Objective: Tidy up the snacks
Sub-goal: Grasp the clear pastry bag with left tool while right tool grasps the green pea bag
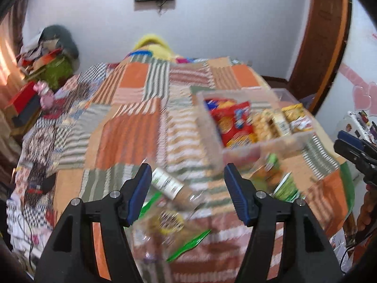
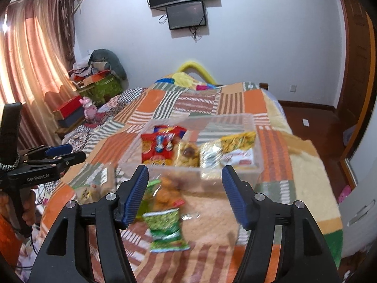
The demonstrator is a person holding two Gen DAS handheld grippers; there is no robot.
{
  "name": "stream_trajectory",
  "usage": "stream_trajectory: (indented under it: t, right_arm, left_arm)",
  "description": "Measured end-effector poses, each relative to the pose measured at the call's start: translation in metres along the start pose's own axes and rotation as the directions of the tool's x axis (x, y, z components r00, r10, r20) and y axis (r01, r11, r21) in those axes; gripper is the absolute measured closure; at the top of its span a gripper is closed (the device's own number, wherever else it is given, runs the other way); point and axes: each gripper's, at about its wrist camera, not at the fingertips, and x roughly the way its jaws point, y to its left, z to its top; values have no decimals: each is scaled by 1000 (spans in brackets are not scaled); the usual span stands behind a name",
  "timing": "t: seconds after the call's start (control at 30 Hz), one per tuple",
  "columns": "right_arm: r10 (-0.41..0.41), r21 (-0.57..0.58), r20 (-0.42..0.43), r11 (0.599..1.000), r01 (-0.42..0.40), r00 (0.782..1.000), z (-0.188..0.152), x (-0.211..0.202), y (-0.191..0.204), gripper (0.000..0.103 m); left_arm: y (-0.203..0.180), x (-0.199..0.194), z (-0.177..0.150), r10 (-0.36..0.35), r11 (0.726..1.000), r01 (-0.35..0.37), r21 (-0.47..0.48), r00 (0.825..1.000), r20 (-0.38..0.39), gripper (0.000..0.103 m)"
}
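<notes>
A clear plastic bin (image 2: 247, 167) sits on the patchwork bedspread (image 2: 202, 101) and holds a red snack bag (image 2: 156, 149) and several yellow and clear packets. It also shows in the left wrist view (image 1: 294, 139). My right gripper (image 2: 185, 193) is open and empty above a green snack bag (image 2: 166, 230) and an orange-filled packet (image 2: 167, 192) lying in front of the bin. My left gripper (image 1: 187, 191) is open and empty above a clear packet with green trim (image 1: 165, 221), blurred. Green packets (image 1: 280, 184) lie to its right.
The left gripper shows at the left of the right wrist view (image 2: 63, 153); the right gripper shows at the right edge of the left wrist view (image 1: 353, 148). Boxes and clutter (image 2: 94, 87) stand by the curtain. A wooden door (image 2: 355, 70) is at right.
</notes>
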Motion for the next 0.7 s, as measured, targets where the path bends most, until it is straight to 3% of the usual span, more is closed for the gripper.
stream_trajectory:
  t: [0.1,0.47,0.7]
  right_arm:
    - [14,16,-41,1000,-13,999,-12,13,3,34]
    - [34,50,-178,998,-26,983,-45,47,12,34]
    - [49,40,-248,998,-41,968,-58,65,18,34]
  left_arm:
    - [14,7,-16,22,999,-23,-25,999,-36,36]
    - [31,50,-65,-11,995,-7,-96,983,-185,35]
    - [21,62,-73,7,998,-19,-67,984,-176,21]
